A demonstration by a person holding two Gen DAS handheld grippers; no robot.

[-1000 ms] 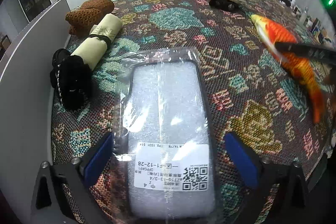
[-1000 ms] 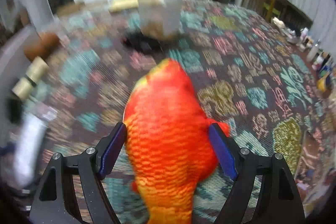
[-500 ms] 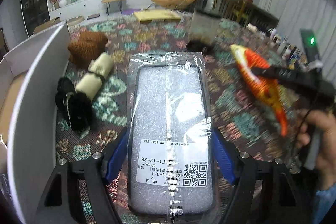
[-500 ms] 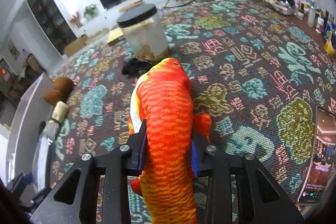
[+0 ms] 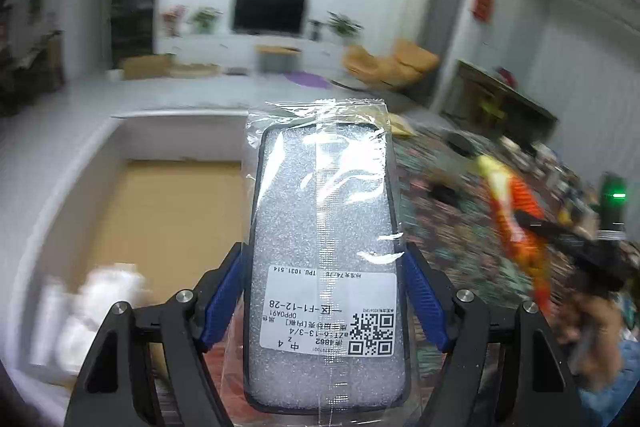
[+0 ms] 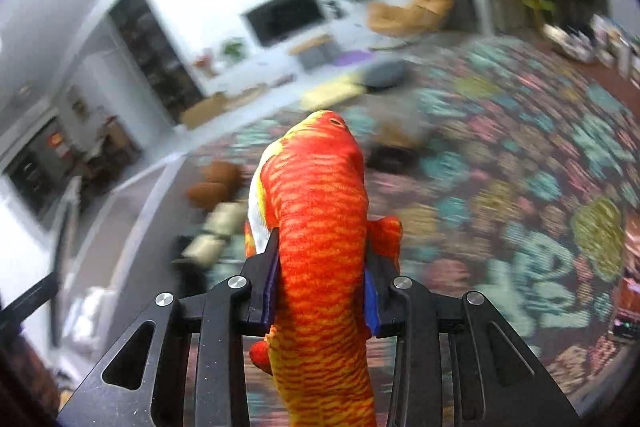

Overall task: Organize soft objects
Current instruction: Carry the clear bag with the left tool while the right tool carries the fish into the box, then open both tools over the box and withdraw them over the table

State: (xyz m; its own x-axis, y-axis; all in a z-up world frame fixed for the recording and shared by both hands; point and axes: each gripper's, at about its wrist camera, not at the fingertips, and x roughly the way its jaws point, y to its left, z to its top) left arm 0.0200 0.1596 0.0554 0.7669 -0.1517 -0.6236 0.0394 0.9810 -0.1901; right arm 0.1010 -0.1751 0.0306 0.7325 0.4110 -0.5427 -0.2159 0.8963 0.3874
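A phone case in a clear plastic bag point(image 5: 324, 187) with a white label is clamped between the blue pads of my left gripper point(image 5: 324, 267), lifted off the table. It hangs beside the open white cardboard box point(image 5: 80, 163) with a brown floor. My right gripper point(image 6: 320, 255) is shut on the body of an orange plush fish point(image 6: 320, 179), held head forward above the patterned tablecloth point(image 6: 520, 187). The left wrist view also shows the fish point(image 5: 516, 203) at the right, with a hand behind it.
White soft things point(image 5: 92, 307) lie in the box's near corner. On the cloth near the box rim point(image 6: 148, 175) are two brown knitted pieces point(image 6: 212, 183), a cream roll point(image 6: 216, 231) and a black item point(image 6: 184, 259). A blurred lidded jar point(image 6: 384, 75) stands further back.
Both grippers closed on their objects and rose off the table. The left one swung left with the bagged case, bringing the box into view. The right one lifted the fish.
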